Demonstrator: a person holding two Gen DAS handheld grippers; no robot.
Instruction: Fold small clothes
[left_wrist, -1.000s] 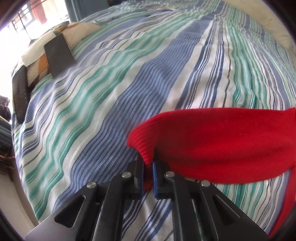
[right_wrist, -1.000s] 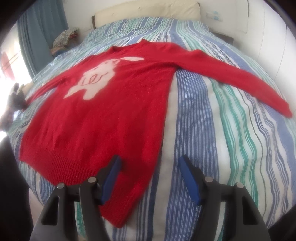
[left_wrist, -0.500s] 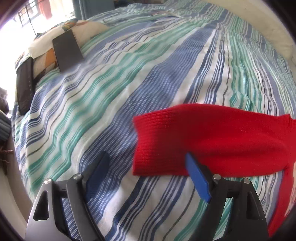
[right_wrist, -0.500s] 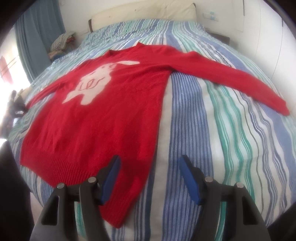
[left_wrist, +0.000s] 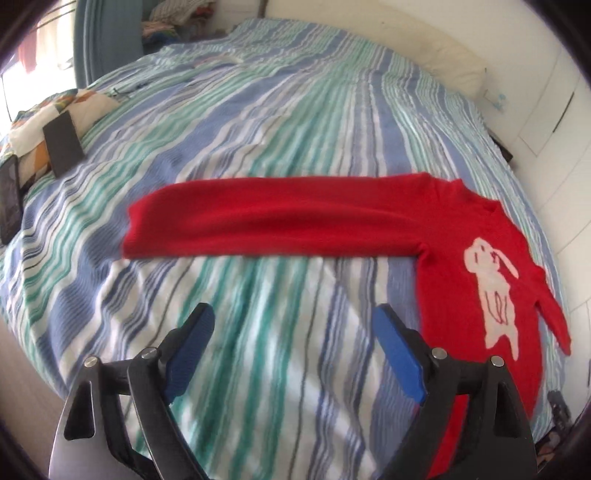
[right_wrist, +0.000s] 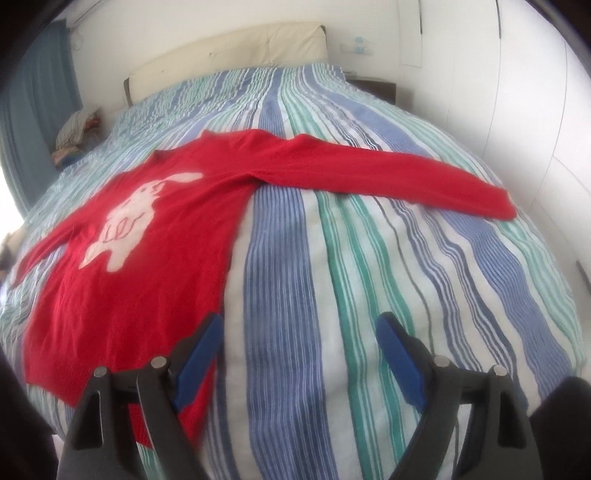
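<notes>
A red sweater (right_wrist: 155, 236) with a white rabbit (right_wrist: 136, 218) on the chest lies flat, front up, on the striped bed cover (right_wrist: 332, 266). Its sleeves are spread out to both sides. In the left wrist view the sweater (left_wrist: 461, 280) lies at the right and one sleeve (left_wrist: 273, 221) stretches left across the bed. My left gripper (left_wrist: 293, 350) is open and empty, above bare cover short of that sleeve. My right gripper (right_wrist: 299, 354) is open and empty near the sweater's hem corner; the other sleeve (right_wrist: 399, 177) runs to the right.
Two dark flat devices (left_wrist: 62, 146) (left_wrist: 9, 195) lie on a patterned cushion at the bed's left edge. A cream headboard (right_wrist: 229, 55) stands at the far end, with a pile of clothes (right_wrist: 74, 129) beside the blue curtain. White cupboards (right_wrist: 524, 92) stand on the right.
My left gripper let go of the sleeve cuff, opened and pulled back; the sleeve now lies flat. My right gripper stayed open and drew back a little from the hem.
</notes>
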